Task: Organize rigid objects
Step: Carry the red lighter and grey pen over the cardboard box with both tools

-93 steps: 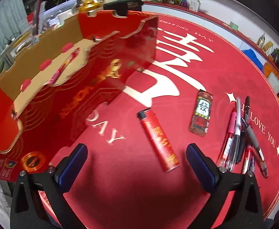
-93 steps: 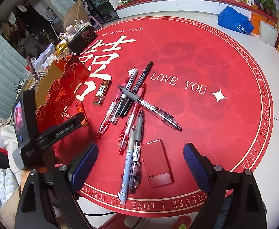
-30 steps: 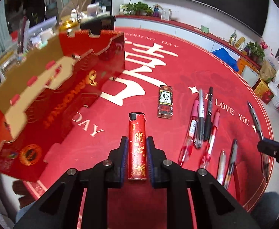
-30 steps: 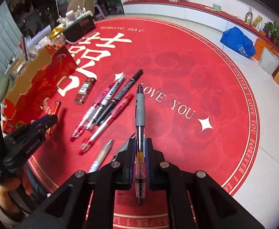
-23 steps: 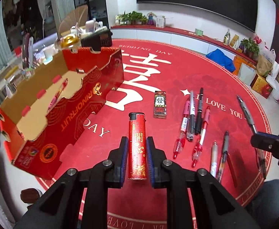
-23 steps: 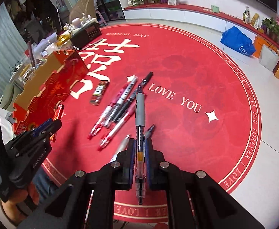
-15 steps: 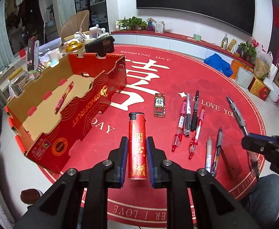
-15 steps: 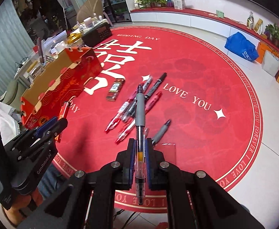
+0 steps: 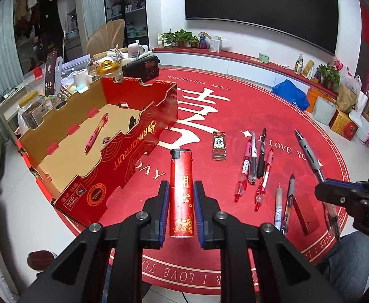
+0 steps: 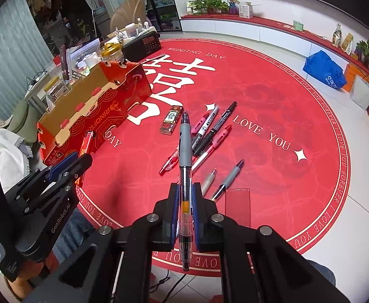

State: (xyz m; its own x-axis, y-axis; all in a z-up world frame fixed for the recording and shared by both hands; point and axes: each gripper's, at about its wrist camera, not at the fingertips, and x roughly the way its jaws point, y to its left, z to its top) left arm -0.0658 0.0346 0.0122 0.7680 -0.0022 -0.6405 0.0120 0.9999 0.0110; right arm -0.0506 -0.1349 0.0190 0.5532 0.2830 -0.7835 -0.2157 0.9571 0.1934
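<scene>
Both tools raised since pickup: lighter (image 9: 181, 189), pen (image 10: 185, 176) clamped; height unclear.

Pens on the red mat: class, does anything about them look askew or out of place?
Yes. The loose pens lie fanned and crossing one another instead of parallel, while only a pink pen lies inside the cardboard box.

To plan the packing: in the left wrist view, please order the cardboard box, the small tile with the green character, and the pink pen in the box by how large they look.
1. cardboard box
2. pink pen
3. small tile

The pen looks longer, the tile wider, and the tile lies nearer, so that order is unsure.
</scene>
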